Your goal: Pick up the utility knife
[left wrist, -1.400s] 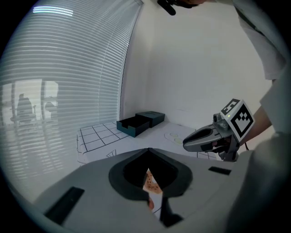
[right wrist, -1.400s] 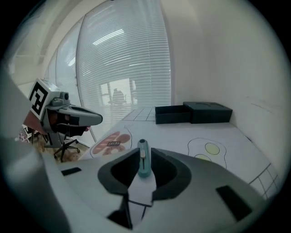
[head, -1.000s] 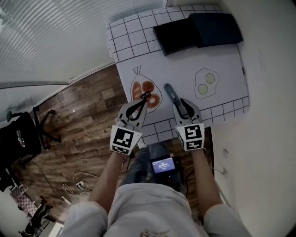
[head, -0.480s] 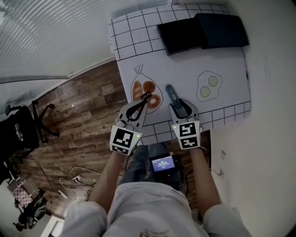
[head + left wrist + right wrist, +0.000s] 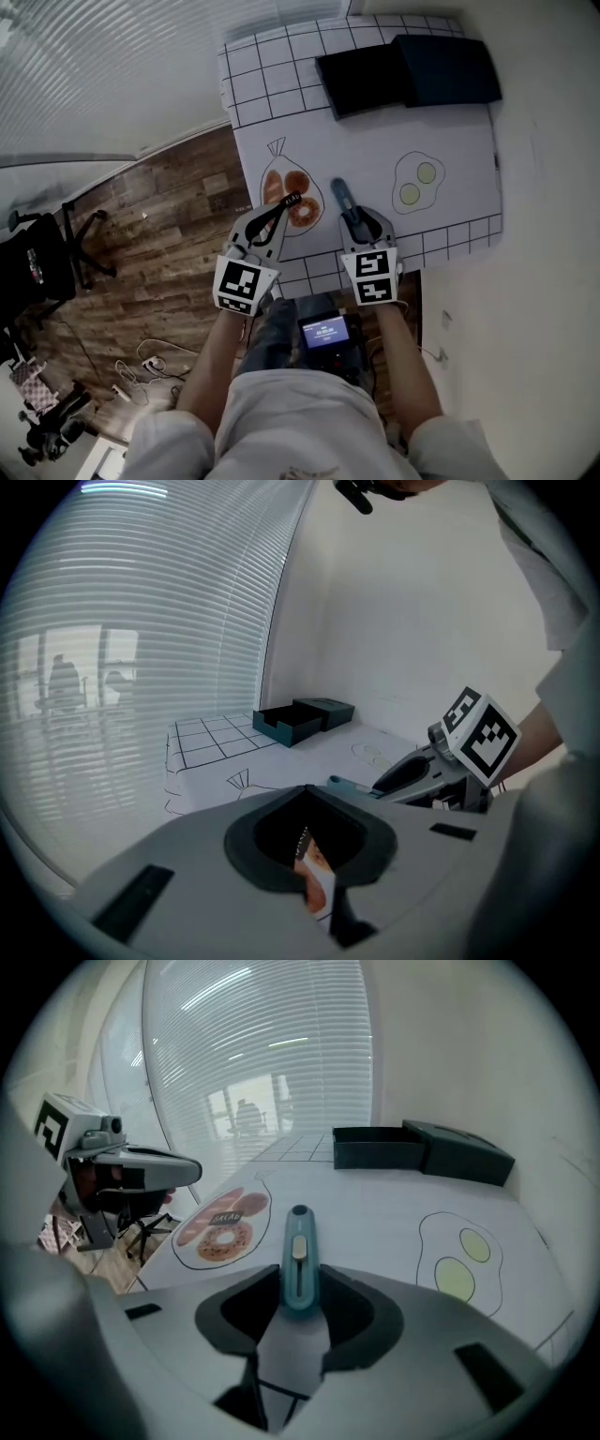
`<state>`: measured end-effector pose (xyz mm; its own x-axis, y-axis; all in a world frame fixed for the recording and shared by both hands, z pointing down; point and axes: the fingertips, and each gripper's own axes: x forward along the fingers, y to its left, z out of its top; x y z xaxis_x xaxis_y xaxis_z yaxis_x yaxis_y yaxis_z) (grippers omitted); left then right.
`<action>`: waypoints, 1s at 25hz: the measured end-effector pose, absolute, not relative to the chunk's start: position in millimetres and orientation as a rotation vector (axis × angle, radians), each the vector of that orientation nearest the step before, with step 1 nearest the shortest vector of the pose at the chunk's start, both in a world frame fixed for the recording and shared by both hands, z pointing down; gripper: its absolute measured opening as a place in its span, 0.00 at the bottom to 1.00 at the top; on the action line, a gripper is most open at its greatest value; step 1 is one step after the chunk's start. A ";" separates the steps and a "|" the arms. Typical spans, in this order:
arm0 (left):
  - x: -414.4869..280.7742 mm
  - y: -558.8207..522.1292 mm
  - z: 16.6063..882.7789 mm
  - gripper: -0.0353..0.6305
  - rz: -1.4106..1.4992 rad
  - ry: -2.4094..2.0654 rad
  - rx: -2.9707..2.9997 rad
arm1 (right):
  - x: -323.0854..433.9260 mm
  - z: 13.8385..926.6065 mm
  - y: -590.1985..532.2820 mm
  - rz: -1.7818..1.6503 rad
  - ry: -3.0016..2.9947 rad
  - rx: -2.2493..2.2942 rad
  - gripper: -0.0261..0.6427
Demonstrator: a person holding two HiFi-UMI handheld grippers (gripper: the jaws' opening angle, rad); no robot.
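The teal utility knife (image 5: 343, 199) lies flat on the white table mat, its tip pointing away from me. My right gripper (image 5: 357, 218) stands over its near end. In the right gripper view the knife (image 5: 298, 1260) runs straight in between the jaws, which are closing, with dark gaps showing on both sides of it. My left gripper (image 5: 289, 201) hovers over the printed bread picture (image 5: 292, 195), its fingers meeting at the tip with nothing held. The left gripper view shows the knife (image 5: 352, 786) and the right gripper (image 5: 412, 775) off to the right.
Two black boxes (image 5: 408, 67) sit at the far end of the table. A printed fried-egg picture (image 5: 415, 180) lies right of the knife. The table's near edge is just under the grippers. Wooden floor and an office chair (image 5: 37, 272) are to the left.
Both grippers stay almost where they were, and the right one has tipped a little over the knife. The knife has not moved on the mat.
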<state>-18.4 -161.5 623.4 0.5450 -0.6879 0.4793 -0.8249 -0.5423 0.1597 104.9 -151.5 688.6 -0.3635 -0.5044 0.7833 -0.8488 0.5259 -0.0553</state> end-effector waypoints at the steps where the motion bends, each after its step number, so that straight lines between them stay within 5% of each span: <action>1: -18.4 -162.0 622.4 0.06 0.518 -1.240 2.420 | 105.5 689.0 -151.0 0.598 -2.033 1.099 0.25; 25: -40.4 -187.1 573.9 0.06 0.492 -1.327 2.416 | 118.2 626.0 -168.9 0.628 -2.112 1.254 0.25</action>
<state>-40.4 -187.1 573.9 0.5039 -0.7354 0.4530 -0.8530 -0.5062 0.1271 118.2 -168.9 626.0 -0.3760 -0.6096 0.6978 -0.8919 0.4424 -0.0941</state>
